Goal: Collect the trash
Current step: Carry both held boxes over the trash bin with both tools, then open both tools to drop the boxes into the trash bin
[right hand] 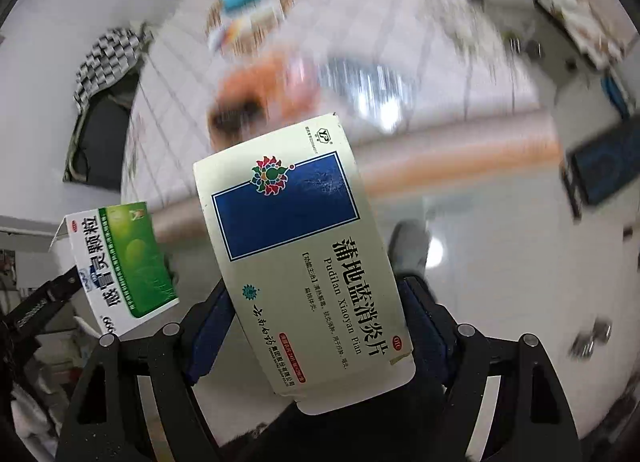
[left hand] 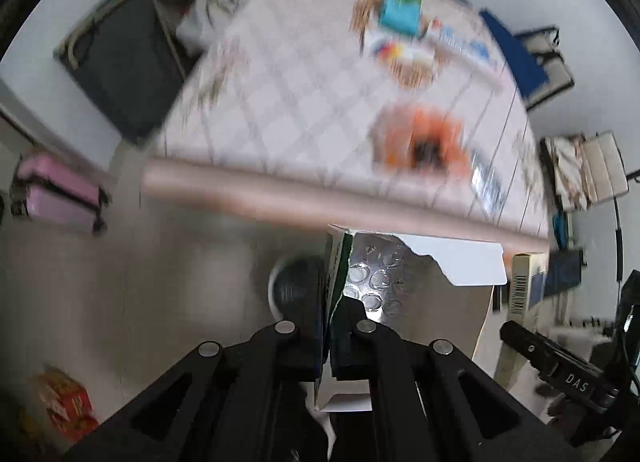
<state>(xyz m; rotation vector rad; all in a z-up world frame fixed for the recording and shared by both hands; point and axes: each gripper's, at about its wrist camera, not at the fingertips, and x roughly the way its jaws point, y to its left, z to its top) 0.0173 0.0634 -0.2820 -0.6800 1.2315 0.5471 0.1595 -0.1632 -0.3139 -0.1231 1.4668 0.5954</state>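
My left gripper [left hand: 329,342] is shut on a torn green-and-white medicine box [left hand: 338,262] with a silver blister pack [left hand: 376,278] showing inside it. The same green box [right hand: 120,262] shows at the left of the right wrist view. My right gripper [right hand: 316,326] is shut on a cream medicine box with a dark blue panel [right hand: 304,254]. That box's end [left hand: 526,282] shows at the right of the left wrist view. Both boxes are held above the floor, in front of the table edge. A dark round bin mouth [left hand: 296,290] lies below, behind the green box.
The table with a pale checked cloth [left hand: 300,82] is blurred; on it lie an orange packet [left hand: 424,138], a teal box [left hand: 400,10] and other packaging. A pink suitcase [left hand: 60,194] and a dark chair [left hand: 128,58] stand left. A red packet [left hand: 66,402] lies on the floor.
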